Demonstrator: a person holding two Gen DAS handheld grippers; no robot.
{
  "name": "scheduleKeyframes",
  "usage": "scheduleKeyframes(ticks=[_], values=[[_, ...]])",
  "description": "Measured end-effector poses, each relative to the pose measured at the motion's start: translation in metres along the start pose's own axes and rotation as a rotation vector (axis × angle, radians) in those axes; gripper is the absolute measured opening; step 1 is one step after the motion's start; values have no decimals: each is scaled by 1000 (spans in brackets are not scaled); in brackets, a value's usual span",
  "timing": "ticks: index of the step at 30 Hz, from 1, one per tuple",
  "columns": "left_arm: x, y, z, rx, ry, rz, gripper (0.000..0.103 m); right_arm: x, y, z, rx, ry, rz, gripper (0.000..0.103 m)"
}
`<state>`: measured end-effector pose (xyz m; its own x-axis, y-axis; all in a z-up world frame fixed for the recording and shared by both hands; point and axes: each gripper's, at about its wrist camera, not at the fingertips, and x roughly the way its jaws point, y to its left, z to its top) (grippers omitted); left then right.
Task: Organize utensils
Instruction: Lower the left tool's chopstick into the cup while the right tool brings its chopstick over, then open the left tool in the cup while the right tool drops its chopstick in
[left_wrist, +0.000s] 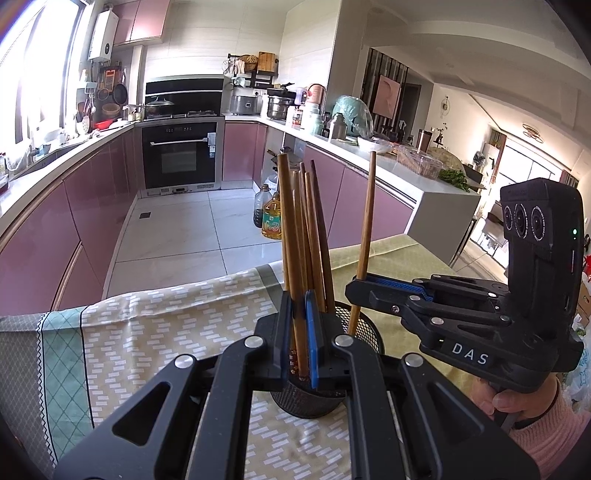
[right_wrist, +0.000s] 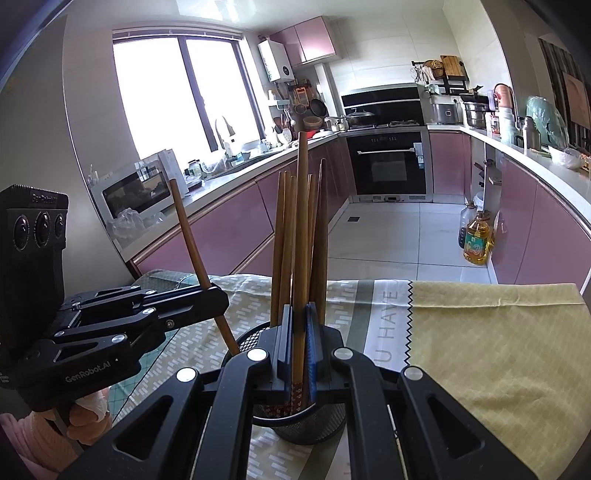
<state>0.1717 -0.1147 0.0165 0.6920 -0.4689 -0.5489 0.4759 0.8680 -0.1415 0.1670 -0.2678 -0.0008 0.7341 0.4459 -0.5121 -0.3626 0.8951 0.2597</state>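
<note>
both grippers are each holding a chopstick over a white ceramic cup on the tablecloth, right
Not quite: the holder is a black mesh cup, not white ceramic. The right wrist view shows its dark wire mesh wall. The rest holds: the left gripper and the right gripper are each shut on a chopstick above the cup, which stands on the tablecloth.

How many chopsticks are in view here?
About 7: one in the left gripper, one in the right gripper, five or so standing in the mesh holder; overlap may hide more.
</note>
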Motion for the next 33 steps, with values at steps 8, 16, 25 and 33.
scheduleKeyframes(ticks=[8, 16, 25, 33], values=[[10, 2, 4, -14, 13, 4, 8, 5, -5, 1, 18, 7, 4, 6], [20, 4, 7, -17, 23, 6, 9, 8, -9, 2, 33, 14, 11, 6], [27, 7, 10, -18, 27, 7, 9, 9, -8, -1, 35, 17, 15, 6], [38, 7, 8, -13, 40, 10, 9, 14, -7, 1, 39, 24, 18, 6]])
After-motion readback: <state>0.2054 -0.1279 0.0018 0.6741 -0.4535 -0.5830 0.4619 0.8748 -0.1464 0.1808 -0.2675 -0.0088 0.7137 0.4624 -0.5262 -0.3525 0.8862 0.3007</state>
